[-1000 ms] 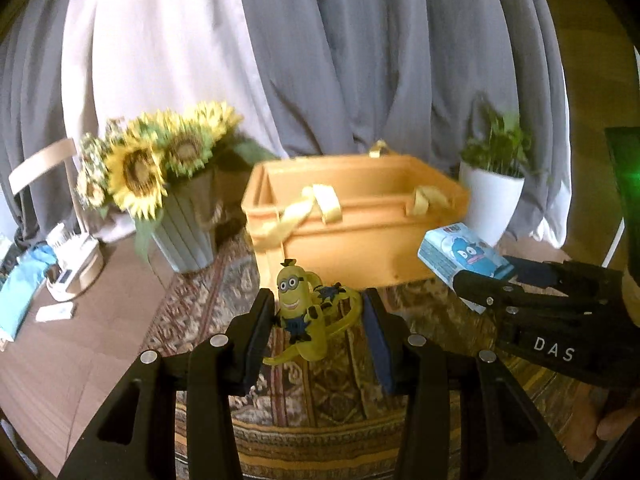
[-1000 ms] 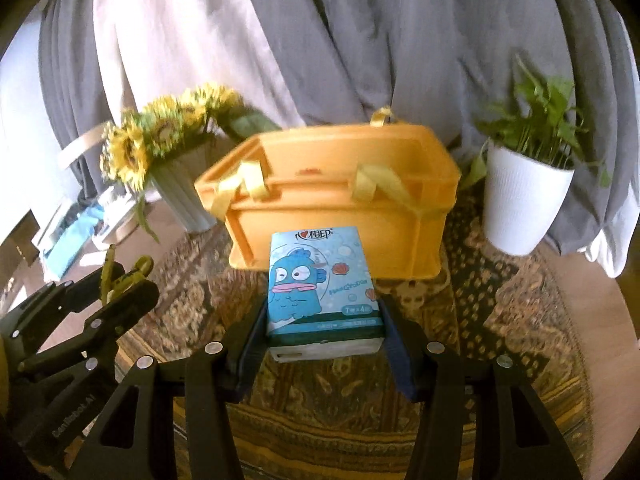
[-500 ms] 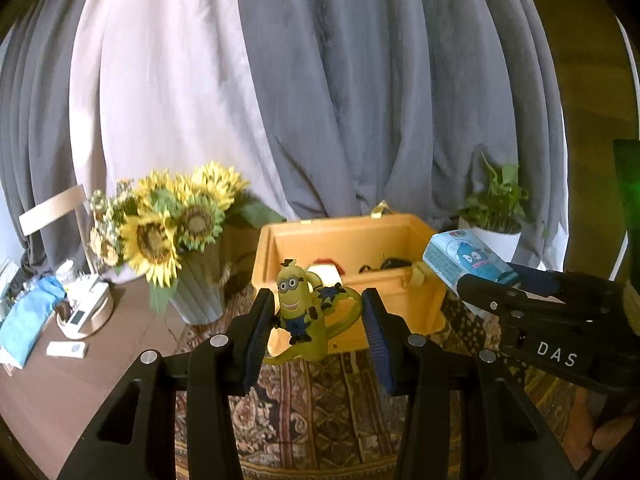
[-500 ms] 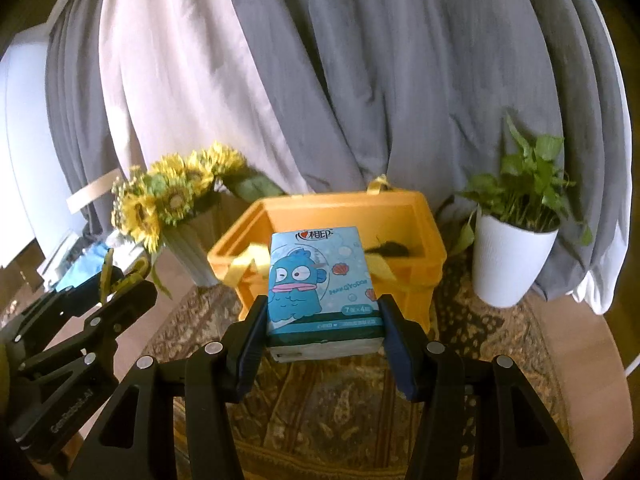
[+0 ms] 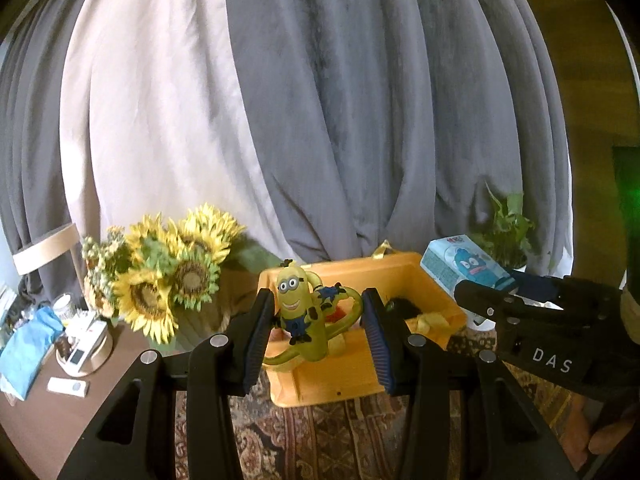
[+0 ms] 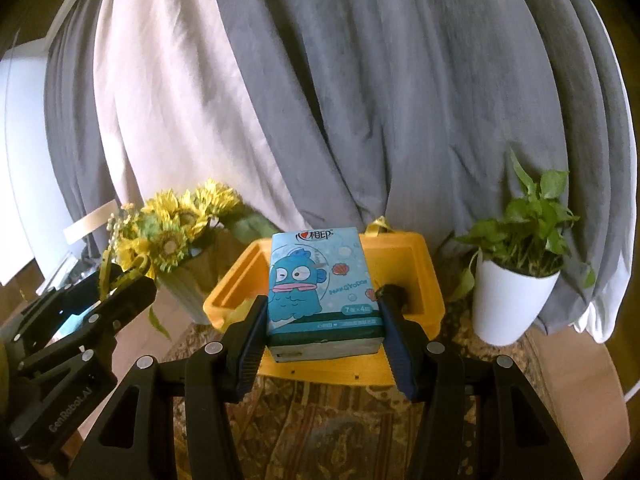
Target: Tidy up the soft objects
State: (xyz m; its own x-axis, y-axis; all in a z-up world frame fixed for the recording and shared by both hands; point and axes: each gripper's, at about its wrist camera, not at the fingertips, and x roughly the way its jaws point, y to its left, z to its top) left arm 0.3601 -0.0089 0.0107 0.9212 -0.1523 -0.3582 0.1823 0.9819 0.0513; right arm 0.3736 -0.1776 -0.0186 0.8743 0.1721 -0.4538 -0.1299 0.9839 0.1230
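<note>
My left gripper (image 5: 318,334) is shut on a yellow minion toy (image 5: 300,312) with looping arms and holds it high in front of the orange bin (image 5: 332,384). My right gripper (image 6: 324,330) is shut on a blue tissue pack (image 6: 320,288) printed with a cartoon fish, held above the near side of the same bin (image 6: 424,280). In the left wrist view the right gripper (image 5: 520,304) and the pack (image 5: 460,266) show at the right. The bin holds some dark and pale items, partly hidden.
A vase of sunflowers (image 5: 172,280) stands left of the bin, a white potted plant (image 6: 516,280) right of it. A patterned rug (image 6: 360,432) lies under the bin. Small items (image 5: 76,344) lie on the wooden surface at far left. Grey and white curtains hang behind.
Both grippers have risen with their loads, so I look down into the bin's open top instead of at its front wall.
</note>
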